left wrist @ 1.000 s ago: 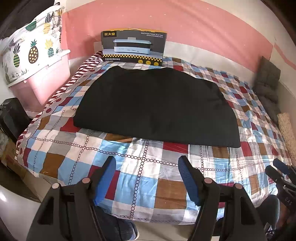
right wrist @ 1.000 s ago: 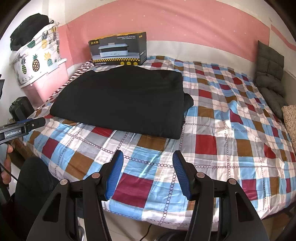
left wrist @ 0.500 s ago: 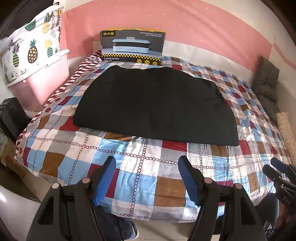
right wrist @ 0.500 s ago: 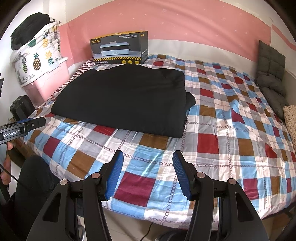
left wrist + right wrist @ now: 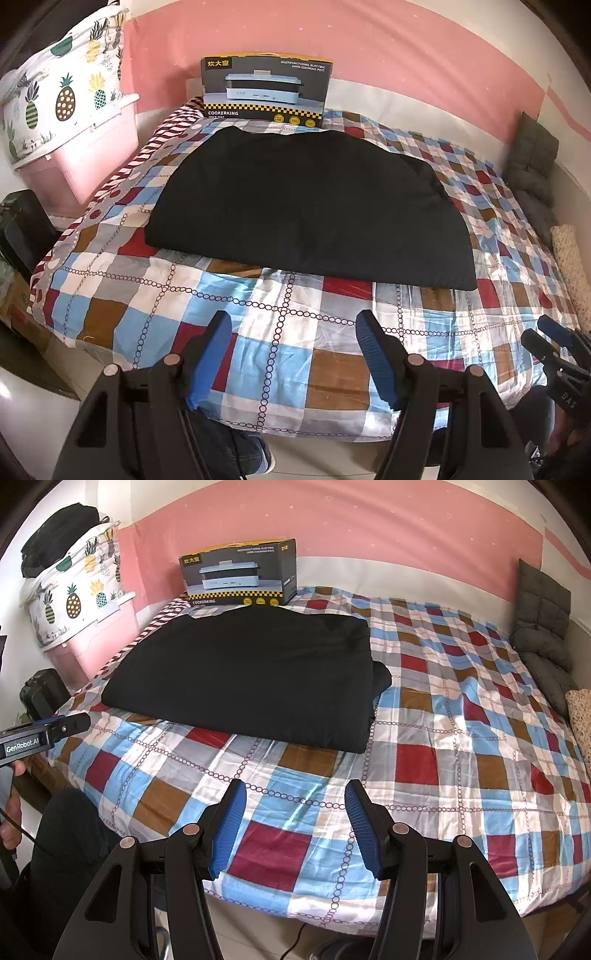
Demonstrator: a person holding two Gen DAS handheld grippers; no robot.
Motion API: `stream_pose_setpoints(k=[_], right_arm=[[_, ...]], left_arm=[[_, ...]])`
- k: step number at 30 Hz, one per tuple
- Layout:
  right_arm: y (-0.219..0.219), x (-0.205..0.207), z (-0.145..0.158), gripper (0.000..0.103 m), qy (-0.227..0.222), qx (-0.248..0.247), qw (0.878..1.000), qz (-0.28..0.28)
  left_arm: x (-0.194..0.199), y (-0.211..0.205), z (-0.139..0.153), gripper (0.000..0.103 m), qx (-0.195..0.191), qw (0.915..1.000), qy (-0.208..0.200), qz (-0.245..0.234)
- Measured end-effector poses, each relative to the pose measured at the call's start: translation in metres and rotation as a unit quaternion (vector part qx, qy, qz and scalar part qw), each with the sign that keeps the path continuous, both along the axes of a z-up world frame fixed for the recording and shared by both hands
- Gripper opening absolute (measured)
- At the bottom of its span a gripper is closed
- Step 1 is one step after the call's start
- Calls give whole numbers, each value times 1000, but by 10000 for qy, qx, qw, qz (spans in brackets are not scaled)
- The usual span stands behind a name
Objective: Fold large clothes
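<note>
Garment: we see the black folded cloth garment point(image 5: 306, 210) lying flat on the checked red, blue, brown and white bed quilt point(image 5: 258, 332), towards the quilt's left half, its near edge well back from the quilt's front border
Box: a dark cardboard cooker box with yellow trim point(image 5: 264, 88) stands on the quilt just behind the garment, against the pink wall
Left gripper point(image 5: 293, 354): we hold it over the quilt's front border, blue-padded fingers point(image 5: 208, 354) spread wide, nothing between them
Right gripper point(image 5: 293, 827): over the quilt's front border too, fingers point(image 5: 364, 830) parted and empty
Cushions: grey padded cushions point(image 5: 543, 627) at the quilt's far right edge
</note>
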State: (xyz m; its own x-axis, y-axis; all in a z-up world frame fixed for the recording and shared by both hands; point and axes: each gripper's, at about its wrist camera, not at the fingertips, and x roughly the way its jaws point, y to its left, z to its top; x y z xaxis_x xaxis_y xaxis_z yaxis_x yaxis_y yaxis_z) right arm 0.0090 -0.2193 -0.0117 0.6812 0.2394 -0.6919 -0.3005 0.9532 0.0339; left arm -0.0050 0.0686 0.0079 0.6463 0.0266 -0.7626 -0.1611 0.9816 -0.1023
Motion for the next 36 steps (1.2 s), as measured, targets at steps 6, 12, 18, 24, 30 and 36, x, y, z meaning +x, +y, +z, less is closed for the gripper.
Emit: stream_pose_setpoints(k=[6, 12, 18, 24, 30, 36], right_arm=[[3, -1, -2, 56, 3, -4, 10000, 13], [5, -3, -2, 56, 6, -3, 10000, 5], [4, -2, -2, 56, 11, -5, 10000, 7], [6, -3, -4, 56, 15, -2, 10000, 12], [5, -2, -3, 56, 15, -2, 10000, 18], [5, -3, -4, 56, 17, -3, 10000, 19]], left_arm=[[-1, 1, 0, 72, -2, 10000, -4, 16], [-2, 3, 2, 72, -31, 10000, -9, 22], [-2, 2, 2, 72, -104, 9999, -3, 29], [-2, 1, 0, 72, -124, 9999, 29, 39], [-3, 1, -2, 72, -182, 9998, 51, 48], [-3, 0, -2, 72, -193, 9998, 58, 42]])
